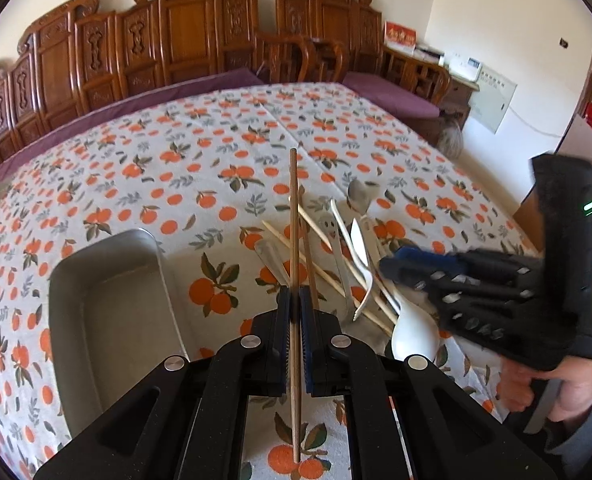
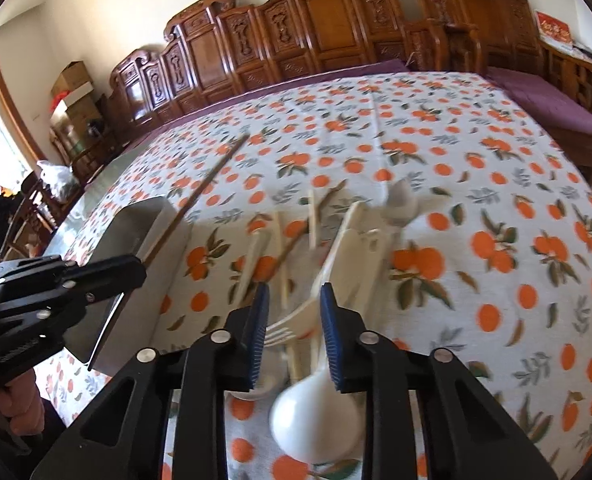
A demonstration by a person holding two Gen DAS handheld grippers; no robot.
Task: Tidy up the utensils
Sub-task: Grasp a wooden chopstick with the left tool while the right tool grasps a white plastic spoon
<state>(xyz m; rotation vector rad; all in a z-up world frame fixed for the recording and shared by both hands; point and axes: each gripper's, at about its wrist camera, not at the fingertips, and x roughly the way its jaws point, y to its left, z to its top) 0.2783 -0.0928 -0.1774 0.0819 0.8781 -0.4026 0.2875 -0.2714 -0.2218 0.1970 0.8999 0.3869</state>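
Tongs are working both at once, the left gripper (image 1: 291,308) clenching a brown chopstick (image 1: 293,240) beside the empty metal tray (image 1: 107,300), the right gripper (image 2: 291,322) hanging unclenched over the white spoon (image 2: 316,408), while the utensil pile (image 1: 348,256) is waiting right of that tray, sorting barely begun.

Carved wooden screen (image 1: 183,36) along the far wall, purple cushion (image 2: 544,100) on bench, orange-print tablecloth (image 1: 155,168), cardboard boxes (image 2: 73,88) by window.
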